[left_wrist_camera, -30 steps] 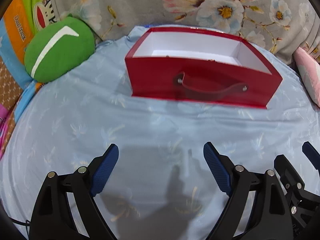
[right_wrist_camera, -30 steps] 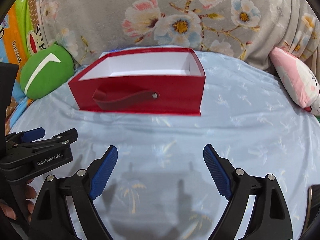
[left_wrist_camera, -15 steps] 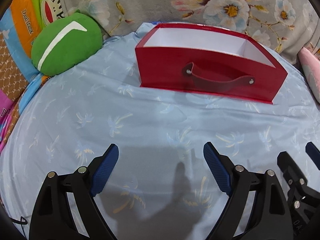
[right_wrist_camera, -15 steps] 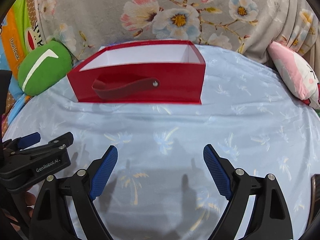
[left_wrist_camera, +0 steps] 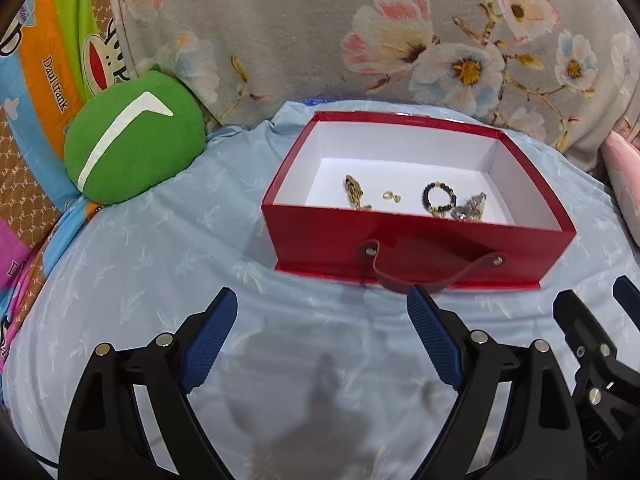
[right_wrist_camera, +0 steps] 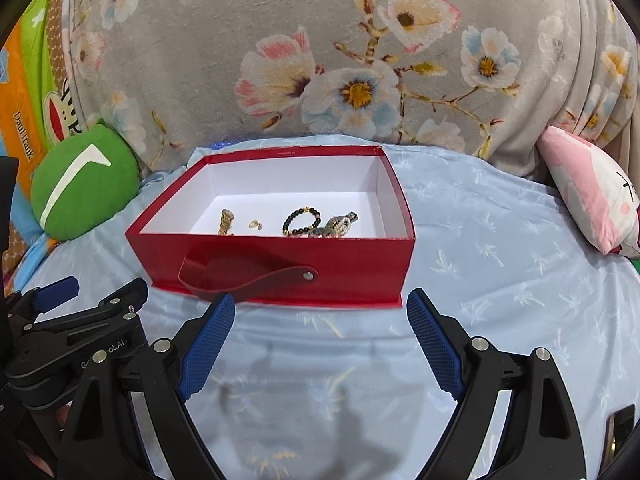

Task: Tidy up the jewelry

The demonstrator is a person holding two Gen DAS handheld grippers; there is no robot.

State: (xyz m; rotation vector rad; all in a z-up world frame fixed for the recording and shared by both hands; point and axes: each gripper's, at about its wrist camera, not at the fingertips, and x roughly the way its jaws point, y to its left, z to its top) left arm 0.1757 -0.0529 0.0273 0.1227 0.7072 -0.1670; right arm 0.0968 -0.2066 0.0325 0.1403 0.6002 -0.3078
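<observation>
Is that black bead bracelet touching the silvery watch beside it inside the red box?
Cannot tell: in both views the bracelet and watch meet or overlap, too small to settle.

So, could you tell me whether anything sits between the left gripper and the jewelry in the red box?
Only the box's own front wall, with its strap handle, stands between the open left gripper and the jewelry. The box has no lid, so from above nothing visible blocks it.

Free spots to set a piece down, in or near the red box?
Inside the box: the back strip along the far wall is bare; chain, charm, bracelet and watch crowd the front. Outside: sheet between box and green cushion.
</observation>
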